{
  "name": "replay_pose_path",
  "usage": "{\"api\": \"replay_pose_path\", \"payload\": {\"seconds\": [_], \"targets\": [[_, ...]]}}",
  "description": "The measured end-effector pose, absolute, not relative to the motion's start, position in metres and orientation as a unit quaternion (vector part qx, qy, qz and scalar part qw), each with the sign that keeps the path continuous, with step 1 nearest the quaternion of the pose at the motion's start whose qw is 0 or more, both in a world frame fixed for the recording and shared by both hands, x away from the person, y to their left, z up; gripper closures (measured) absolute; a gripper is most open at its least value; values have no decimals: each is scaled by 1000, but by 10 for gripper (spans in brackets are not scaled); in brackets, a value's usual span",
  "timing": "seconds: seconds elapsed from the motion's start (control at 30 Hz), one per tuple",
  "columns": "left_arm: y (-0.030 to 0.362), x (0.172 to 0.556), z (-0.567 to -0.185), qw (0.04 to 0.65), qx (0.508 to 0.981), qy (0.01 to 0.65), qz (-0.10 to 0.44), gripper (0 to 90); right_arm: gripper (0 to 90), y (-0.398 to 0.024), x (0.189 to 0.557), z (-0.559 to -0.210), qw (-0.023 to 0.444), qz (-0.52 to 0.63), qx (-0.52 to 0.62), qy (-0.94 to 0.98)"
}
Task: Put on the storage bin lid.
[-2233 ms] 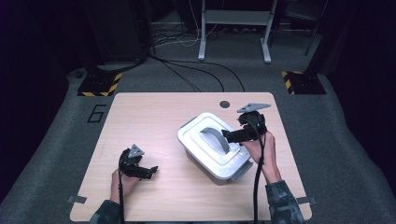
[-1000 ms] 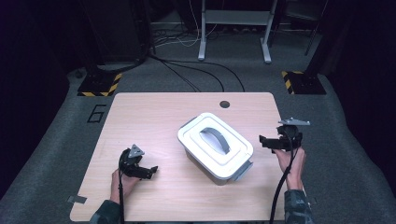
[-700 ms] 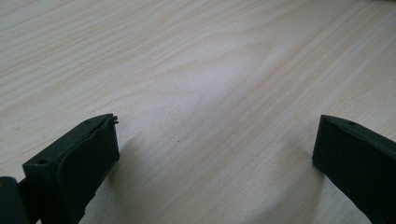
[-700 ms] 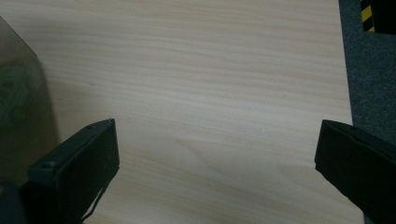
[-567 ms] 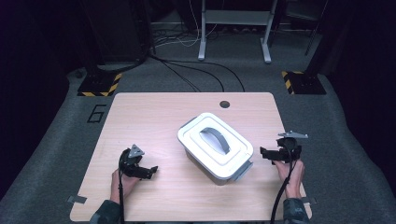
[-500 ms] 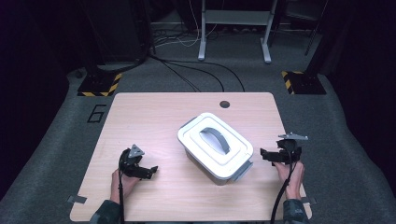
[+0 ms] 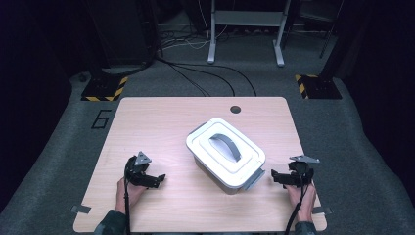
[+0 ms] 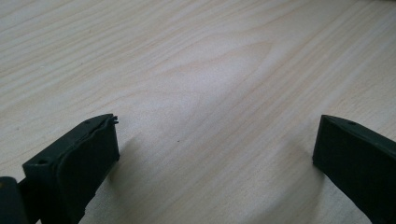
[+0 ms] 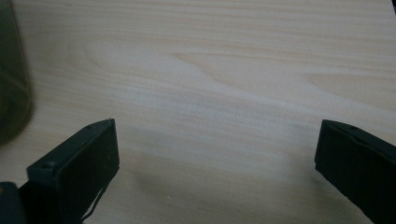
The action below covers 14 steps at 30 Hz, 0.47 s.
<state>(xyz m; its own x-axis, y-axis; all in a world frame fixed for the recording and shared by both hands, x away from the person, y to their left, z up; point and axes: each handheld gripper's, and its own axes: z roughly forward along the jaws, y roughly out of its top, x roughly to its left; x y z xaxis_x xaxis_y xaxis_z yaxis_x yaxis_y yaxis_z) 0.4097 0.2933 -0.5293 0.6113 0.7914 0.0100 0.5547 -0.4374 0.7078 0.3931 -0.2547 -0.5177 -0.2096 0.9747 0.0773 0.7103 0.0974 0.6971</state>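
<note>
White rectangular plastic box with grey handle (image 7: 226,152) sits mid-table; right gripper (image 7: 275,176) by the right edge, left gripper (image 7: 157,180) near the front-left corner, both spread wide, empty.

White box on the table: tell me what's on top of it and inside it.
A white lid with a grey handle covers the white box. The closed lid hides whatever is inside.

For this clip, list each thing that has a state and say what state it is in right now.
White rectangular plastic container: lidded, sitting on the table, touched by neither gripper.
Grey arched handle: lying on the white lid, not gripped.
Left gripper: open, holding nothing, low over the wooden table.
Right gripper: open, holding nothing, beside the container and apart from it.
</note>
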Motion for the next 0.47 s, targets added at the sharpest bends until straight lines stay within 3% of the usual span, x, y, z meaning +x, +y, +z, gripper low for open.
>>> {"api": "replay_pose_path", "payload": {"seconds": [0.47], "targets": [[293,410,-530,344,828,406,176,0,0,-247,382,-529,242,302,582,715]]}}
